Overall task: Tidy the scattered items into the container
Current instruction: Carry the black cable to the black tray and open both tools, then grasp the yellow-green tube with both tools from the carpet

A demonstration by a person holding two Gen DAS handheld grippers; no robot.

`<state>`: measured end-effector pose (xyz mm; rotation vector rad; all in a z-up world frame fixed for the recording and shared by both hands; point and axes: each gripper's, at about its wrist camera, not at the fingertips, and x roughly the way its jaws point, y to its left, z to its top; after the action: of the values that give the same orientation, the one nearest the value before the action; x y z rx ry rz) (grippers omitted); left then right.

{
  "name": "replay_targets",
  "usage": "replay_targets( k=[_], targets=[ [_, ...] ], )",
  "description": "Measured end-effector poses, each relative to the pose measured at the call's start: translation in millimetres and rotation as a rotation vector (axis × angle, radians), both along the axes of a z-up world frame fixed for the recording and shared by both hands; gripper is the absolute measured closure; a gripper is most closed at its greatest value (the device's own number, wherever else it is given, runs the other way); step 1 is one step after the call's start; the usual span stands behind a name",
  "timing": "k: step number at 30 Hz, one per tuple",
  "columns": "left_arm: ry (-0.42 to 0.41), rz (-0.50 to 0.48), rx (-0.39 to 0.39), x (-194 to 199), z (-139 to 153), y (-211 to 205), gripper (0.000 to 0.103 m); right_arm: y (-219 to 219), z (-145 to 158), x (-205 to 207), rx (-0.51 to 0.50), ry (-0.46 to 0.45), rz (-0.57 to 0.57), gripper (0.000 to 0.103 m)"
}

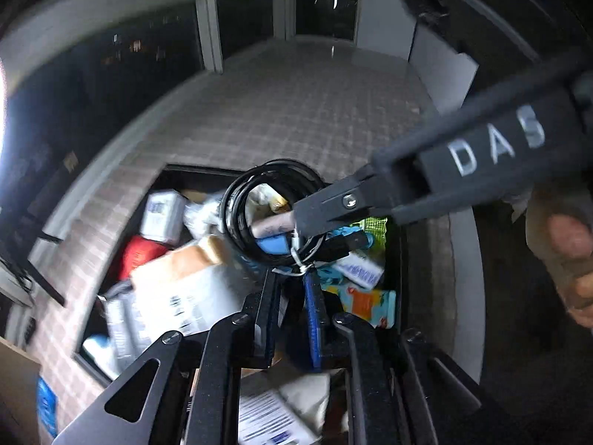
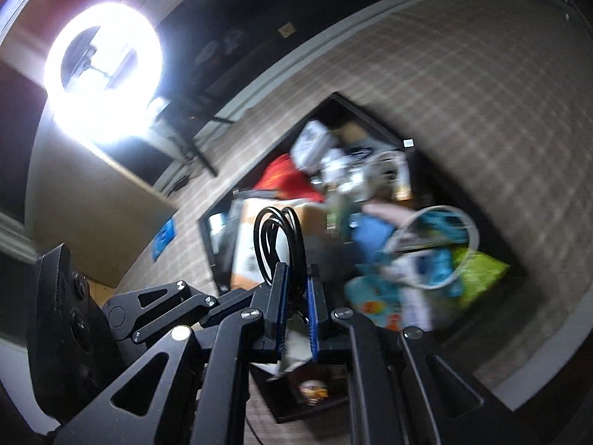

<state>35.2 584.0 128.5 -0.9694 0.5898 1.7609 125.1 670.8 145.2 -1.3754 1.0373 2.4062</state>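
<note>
The task looks well along, with one item in hand. The black rectangular open-topped container (image 1: pixel 185 172) sits on the beige checked tablecloth (image 1: pixel 296 111) and is already heaped with packets and boxes: a red pouch (image 1: pixel 142 256), a white printed carton (image 1: pixel 163 211), a lime-green packet (image 2: pixel 478 278) and more, blurred together. The coil of black cable bound with a white twist tie (image 1: pixel 259 200) is not yet in. It hangs in the air over the heap, inside the container's outline. The right gripper (image 1: pixel 300 224) is clamped on the coil's lower edge, and the right wrist view shows the loops standing up between its blue pads. The left gripper (image 1: pixel 292 282) has its fingers narrowly apart, with their tips right at the tie. I cannot tell whether they press on the cable. What is left, by my reading, is to lower and release the coil. A dark flat packet with an orange picture (image 2: pixel 313 389) seems to lie on the cloth outside the container, so it may need collecting too.
</note>
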Motion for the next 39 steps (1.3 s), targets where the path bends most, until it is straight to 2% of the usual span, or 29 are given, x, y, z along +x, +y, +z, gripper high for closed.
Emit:
replay_targets(
  k=[2, 3, 7, 12, 16, 20, 23, 25, 30, 34, 39],
  targets=[
    [-0.053, 0.044, 0.003, -11, 1, 2, 0.071, 14, -5, 2, 0.059, -0.051, -0.033, 0.091],
    [-0.057, 0.059, 0.022, -14, 5, -2, 0.071, 19, -7, 4, 0.082, -0.072, -0.059, 0.087],
    [-0.031, 0.096, 0.036, -21, 17, -22, 0.072, 26, -11, 15, 0.078, -0.049, -0.087, 0.086],
    [-0.014, 0.177, 0.032, -40, 22, -71, 0.068, 10, -4, 10, 0.109, -0.025, -0.029, 0.085],
    [-0.018, 0.280, 0.019, -54, 18, -132, 0.066, -25, 9, -7, 0.163, 0.018, 0.077, 0.074],
    [0.004, 0.382, -0.008, -62, 15, -203, 0.066, -66, 15, -36, 0.191, 0.048, 0.215, 0.073],
    [0.045, 0.476, -0.047, -67, 13, -259, 0.056, -100, 13, -59, 0.199, 0.054, 0.320, 0.069],
    [0.047, 0.532, -0.066, -70, 10, -299, 0.055, -124, 9, -73, 0.210, 0.051, 0.393, 0.067],
    [0.015, 0.686, -0.156, -70, -22, -375, 0.054, -185, -4, -103, 0.245, 0.041, 0.562, 0.066],
    [-0.028, 0.708, -0.191, -62, -52, -399, 0.054, -233, -22, -123, 0.242, 0.011, 0.674, 0.066],
    [0.002, 0.615, -0.284, -54, -82, -388, 0.051, -281, -44, -136, 0.245, -0.030, 0.800, 0.066]
  ],
)
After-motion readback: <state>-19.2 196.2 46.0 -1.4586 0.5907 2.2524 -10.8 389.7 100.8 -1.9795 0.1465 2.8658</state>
